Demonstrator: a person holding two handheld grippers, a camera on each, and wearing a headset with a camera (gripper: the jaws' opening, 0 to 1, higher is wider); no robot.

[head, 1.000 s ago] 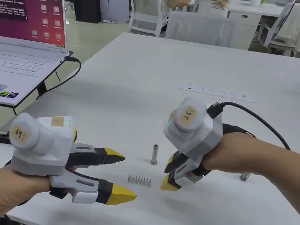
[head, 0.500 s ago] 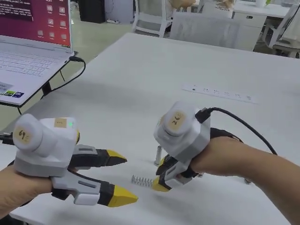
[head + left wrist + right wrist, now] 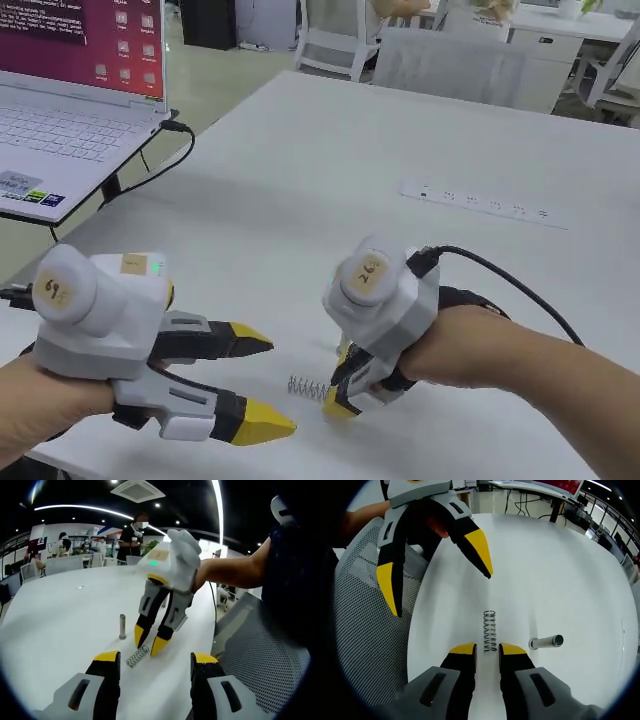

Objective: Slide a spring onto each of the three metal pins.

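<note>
Right fingers: you are holding the right gripper (image 3: 487, 650) with its tips a little apart, straddling the near end of the spring (image 3: 490, 630). They are not clamping it (the gap is looking wider than the coil).
Why there: you are probably lining up to pinch one end only, so most of the coil is staying free to go over a pin.
Left fingers: you are keeping the left gripper (image 3: 155, 657) wide apart and holding nothing, its tips hanging beyond the spring's far end and pointing back at it.
Why there: it seems to be waiting as a helper, ready to steady the spring or the pin without crowding the pinch.
Spring: it is lying flat on the white table (image 3: 300, 180), its length running along the right gripper's line of reach.
Pin: one metal pin (image 3: 546, 642) is standing upright just beside the spring, bare, apart from both grippers.
Task stage: by my reading you are starting on this pin, which is not yet wearing a spring.
Further out: a laptop (image 3: 70, 110) and a power strip (image 3: 485, 203) are sitting well away from the spring, out of the working path.
</note>
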